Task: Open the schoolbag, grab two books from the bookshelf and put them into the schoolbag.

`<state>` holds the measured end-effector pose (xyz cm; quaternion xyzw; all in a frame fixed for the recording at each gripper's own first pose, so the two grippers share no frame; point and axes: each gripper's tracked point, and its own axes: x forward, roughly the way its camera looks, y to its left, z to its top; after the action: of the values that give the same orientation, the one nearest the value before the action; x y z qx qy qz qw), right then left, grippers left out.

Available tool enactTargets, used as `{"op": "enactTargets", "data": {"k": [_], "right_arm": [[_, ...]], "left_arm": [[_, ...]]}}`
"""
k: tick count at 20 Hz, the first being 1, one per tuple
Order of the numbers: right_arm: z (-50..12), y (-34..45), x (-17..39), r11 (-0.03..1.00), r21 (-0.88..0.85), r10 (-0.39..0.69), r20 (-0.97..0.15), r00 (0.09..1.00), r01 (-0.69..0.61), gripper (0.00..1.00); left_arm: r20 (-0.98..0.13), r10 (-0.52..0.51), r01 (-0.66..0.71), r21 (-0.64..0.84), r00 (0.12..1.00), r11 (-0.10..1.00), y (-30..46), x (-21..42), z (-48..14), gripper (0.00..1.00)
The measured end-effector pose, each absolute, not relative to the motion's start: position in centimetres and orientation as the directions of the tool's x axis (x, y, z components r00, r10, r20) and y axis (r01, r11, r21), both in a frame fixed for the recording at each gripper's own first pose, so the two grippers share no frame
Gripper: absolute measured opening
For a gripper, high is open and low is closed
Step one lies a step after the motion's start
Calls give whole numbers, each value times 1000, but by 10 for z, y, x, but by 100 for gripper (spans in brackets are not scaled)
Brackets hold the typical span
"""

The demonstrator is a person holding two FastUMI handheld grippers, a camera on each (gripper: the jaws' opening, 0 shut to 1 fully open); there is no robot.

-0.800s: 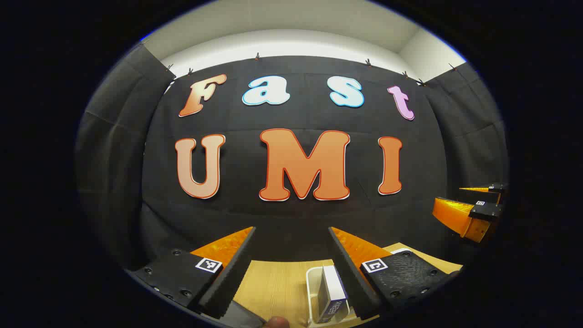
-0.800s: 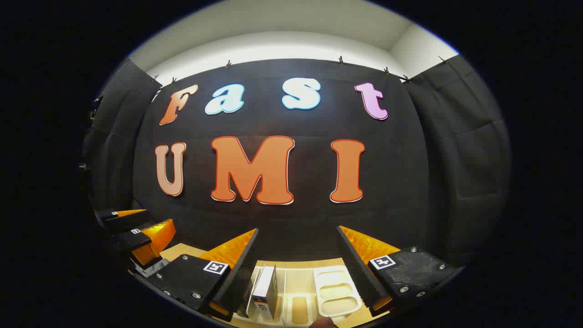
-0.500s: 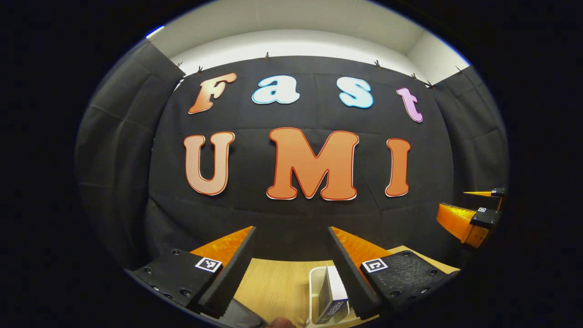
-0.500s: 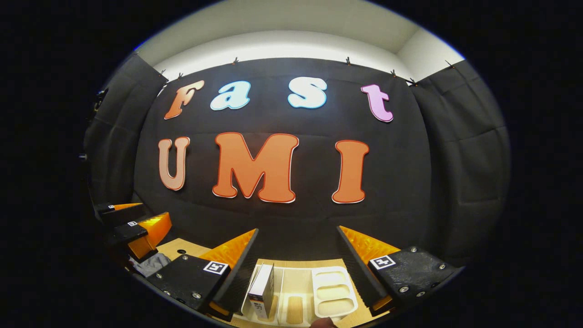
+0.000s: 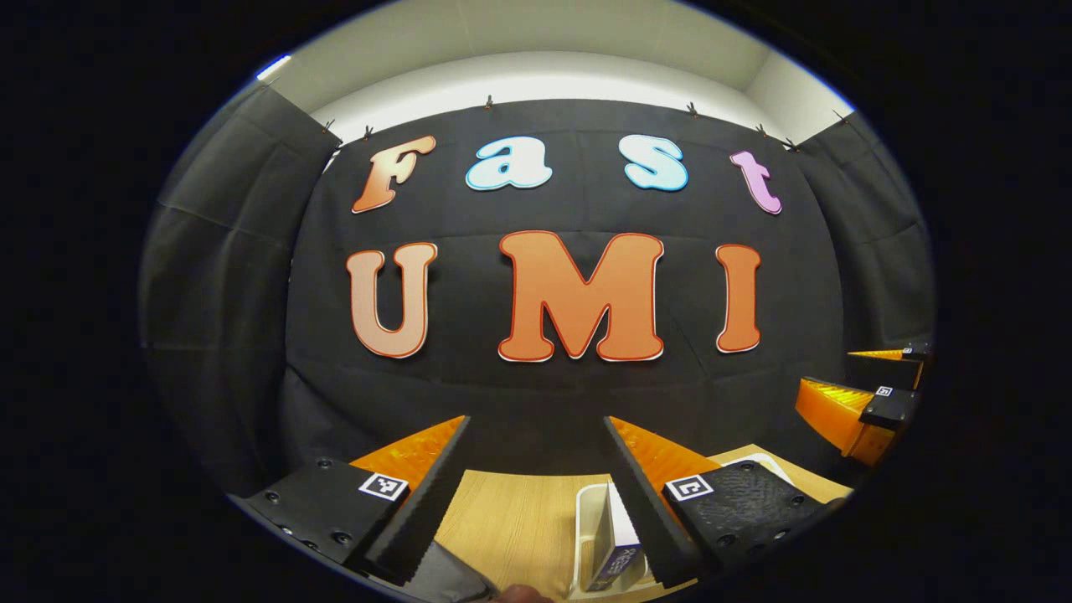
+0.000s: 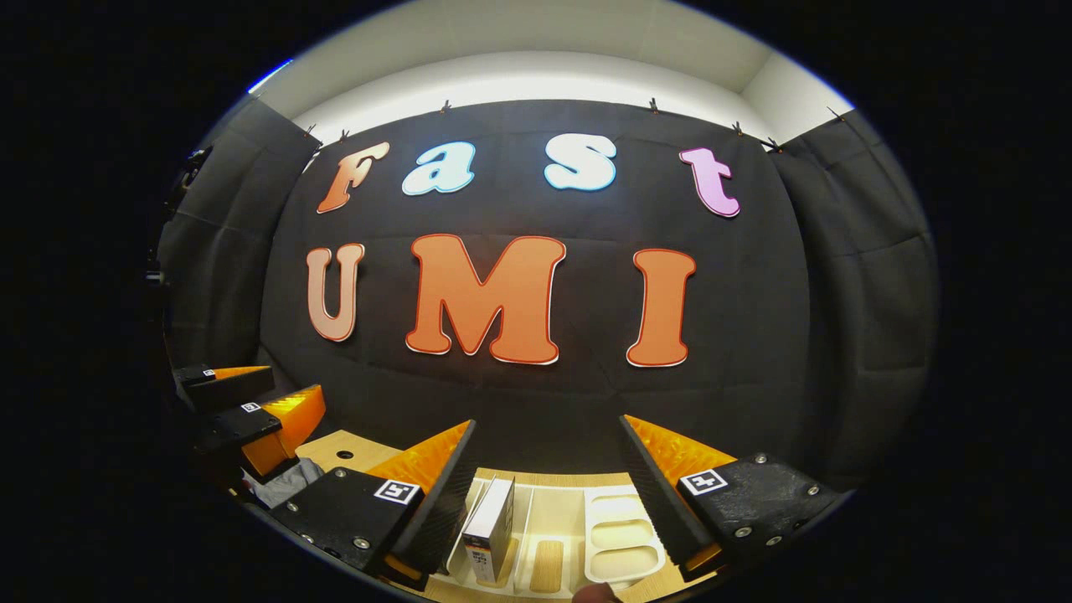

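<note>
both the left gripper (image 5: 536, 469) and the right gripper (image 6: 548, 473) hang with jaws spread wide, holding nothing. a book (image 6: 488, 528) stands upright in the white bookshelf (image 6: 624, 536) on the wooden table (image 5: 511, 523).

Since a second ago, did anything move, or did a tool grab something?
Nothing was grabbed or let go. Both tools drifted a little: in the right gripper view more of the white rack and the book standing in it shows, and a grey bit of the bag came into sight beside the left tool. Both the left tool and the right tool stay open and empty.
</note>
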<state>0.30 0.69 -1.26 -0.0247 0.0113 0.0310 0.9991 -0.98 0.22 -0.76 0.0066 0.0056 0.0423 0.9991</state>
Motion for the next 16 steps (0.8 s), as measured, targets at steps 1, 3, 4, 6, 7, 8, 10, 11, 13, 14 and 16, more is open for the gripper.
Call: {"op": "enactTargets", "data": {"k": [1,3,4,6,7,8,10,11,13,14,16], "right_arm": [[-12,7,2,997,-46,61,-23,998,-62,97],[-12,6,2,997,-41,58,-21,998,-59,97],[-13,6,2,998,-41,56,-22,998,-57,97],[-14,6,0,998,-39,54,-24,998,-55,97],[-16,5,0,998,-39,53,-26,998,-54,97],[-16,6,0,998,-39,51,-28,998,-52,97],[-18,6,-2,998,-34,51,-31,998,-52,97],[-18,5,-3,998,-33,49,-32,998,-51,97],[-19,4,-2,998,-44,49,-27,998,-50,97],[-20,-1,-1,998,-55,41,-24,999,-42,97],[-24,-4,-1,997,-61,40,-29,999,-42,97]], "left_arm": [[-11,82,-82,18,997,997,1,-10,-7,96],[-2,81,-81,26,997,996,1,-10,-5,96],[4,79,-79,32,997,996,0,-11,-3,96],[22,81,-82,49,996,995,1,-12,1,96],[26,82,-83,61,996,995,1,-13,2,96],[27,83,-85,74,996,994,1,-14,0,96],[23,83,-85,93,996,992,2,-15,-2,96],[19,84,-86,106,996,991,3,-15,-3,95],[9,89,-90,141,996,986,7,-17,-9,96],[1,93,-92,164,996,982,8,-19,-15,96],[-25,106,-98,219,994,971,12,-23,-32,96]]}}
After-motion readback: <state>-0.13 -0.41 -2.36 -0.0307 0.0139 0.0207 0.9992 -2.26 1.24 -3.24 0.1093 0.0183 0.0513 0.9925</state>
